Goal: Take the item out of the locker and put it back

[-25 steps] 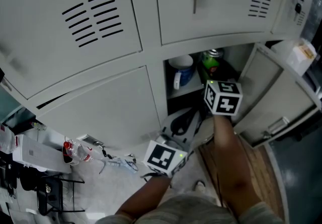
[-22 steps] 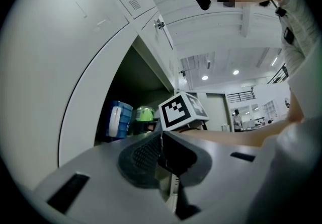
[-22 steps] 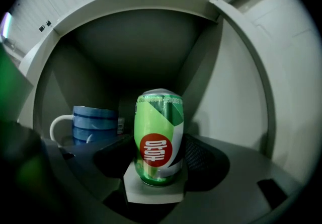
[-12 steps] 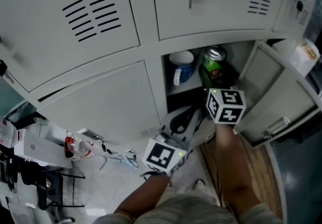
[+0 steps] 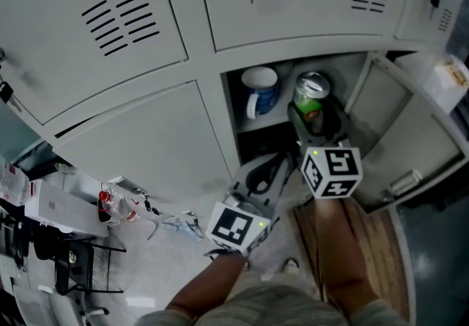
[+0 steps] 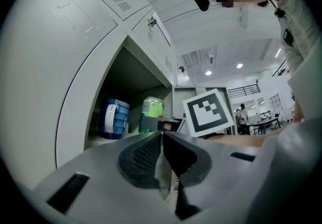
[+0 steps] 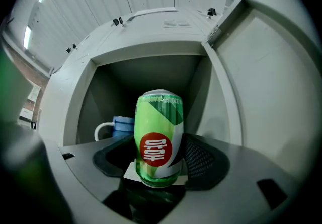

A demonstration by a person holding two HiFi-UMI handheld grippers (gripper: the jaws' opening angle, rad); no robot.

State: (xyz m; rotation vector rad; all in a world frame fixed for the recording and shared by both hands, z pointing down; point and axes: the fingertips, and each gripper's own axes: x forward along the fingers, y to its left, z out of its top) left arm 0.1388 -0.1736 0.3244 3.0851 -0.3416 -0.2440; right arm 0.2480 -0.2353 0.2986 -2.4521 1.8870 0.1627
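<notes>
Low on the left, the left gripper [image 6: 162, 135] hangs below the open locker [image 5: 218, 105], jaws pressed together on nothing, and a blue mug [image 5: 260, 91] sits at the shelf's left. Right of the mug, the green can [image 5: 311, 96] stands upright at the locker's mouth, clamped between the right gripper's [image 7: 159, 160] pads. The swung-out door [image 5: 399, 134] is just beside it.

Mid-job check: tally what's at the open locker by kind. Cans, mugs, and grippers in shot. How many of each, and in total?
Cans: 1, the green can, clamped in the right gripper.
Mugs: 1, the blue mug, to the left of the can and behind it.
Grippers: 2, the right gripper and the left gripper, which is shut and empty.
Total: 4
</notes>
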